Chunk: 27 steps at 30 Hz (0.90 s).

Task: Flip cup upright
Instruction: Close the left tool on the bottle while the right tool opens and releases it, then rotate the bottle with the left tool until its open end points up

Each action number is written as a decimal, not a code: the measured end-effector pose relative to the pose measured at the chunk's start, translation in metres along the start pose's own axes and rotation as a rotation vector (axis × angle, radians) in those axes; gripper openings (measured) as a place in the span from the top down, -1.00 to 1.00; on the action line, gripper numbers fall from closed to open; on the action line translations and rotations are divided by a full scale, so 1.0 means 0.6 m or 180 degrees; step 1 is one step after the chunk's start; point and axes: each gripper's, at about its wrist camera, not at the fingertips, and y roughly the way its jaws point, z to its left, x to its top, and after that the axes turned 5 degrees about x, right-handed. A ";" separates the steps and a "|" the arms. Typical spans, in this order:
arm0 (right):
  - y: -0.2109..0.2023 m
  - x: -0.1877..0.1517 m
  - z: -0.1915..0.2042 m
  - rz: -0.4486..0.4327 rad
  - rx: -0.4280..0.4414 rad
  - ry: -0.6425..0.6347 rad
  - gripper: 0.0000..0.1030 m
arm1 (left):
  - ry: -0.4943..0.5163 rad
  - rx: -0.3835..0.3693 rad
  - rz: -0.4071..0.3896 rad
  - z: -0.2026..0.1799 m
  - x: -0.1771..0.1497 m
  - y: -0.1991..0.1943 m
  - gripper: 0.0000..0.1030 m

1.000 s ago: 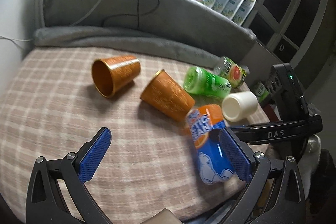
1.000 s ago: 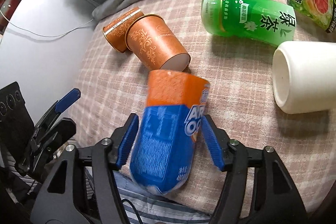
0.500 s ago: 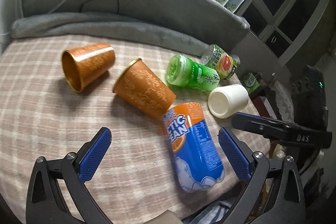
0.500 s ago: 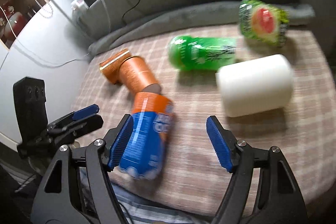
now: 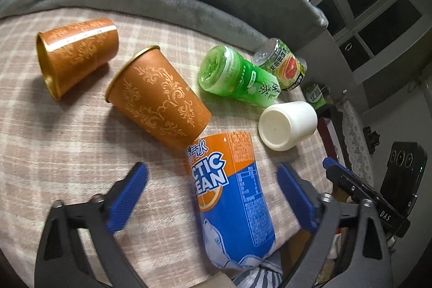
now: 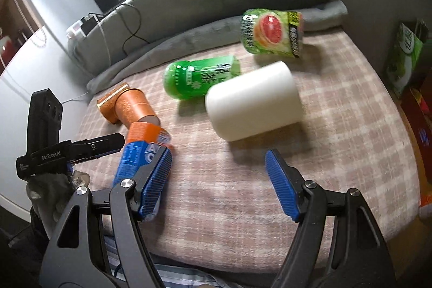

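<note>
Three cups lie on their sides on the plaid blanket (image 6: 337, 126): a white cup (image 6: 253, 101) and two orange patterned ones. From the right wrist view the white cup sits at twelve o'clock from the right gripper (image 6: 218, 180), whose blue pads are spread wide with nothing between them, so I judge it the likely target. The left gripper (image 5: 213, 196) is spread wide as well, and the blue-and-orange bottle (image 5: 232, 196) lies between its pads without being pinched.

The risks come from the crowding and the soft surface. The white cup is round and lies just beside the green tea bottle (image 6: 199, 77) at its ten o'clock; a glancing contact from one pad could roll it into that bottle or toward the blanket's edge at three o'clock. The smooth wall may slip in a shallow pinch as the cup is rotated. In the left view, the nearer orange cup (image 5: 159, 101) touches the blue-and-orange bottle at its five o'clock, so moving either shifts the other. Set on yielding fabric, an upright cup could tip again.
</note>
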 end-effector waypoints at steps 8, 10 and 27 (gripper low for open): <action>0.006 -0.012 -0.018 -0.0007 -0.0058 0.0060 -0.45 | -0.0130 -0.0132 0.0278 0.003 0.007 0.037 -0.78; 0.008 -0.013 -0.021 -0.0009 -0.0070 0.0062 -0.46 | -0.0147 -0.0148 0.0324 0.004 0.010 0.044 -0.76; 0.006 -0.014 -0.043 -0.0019 -0.0101 0.0243 -0.46 | -0.0007 -0.0092 0.0368 -0.010 0.008 0.051 -0.26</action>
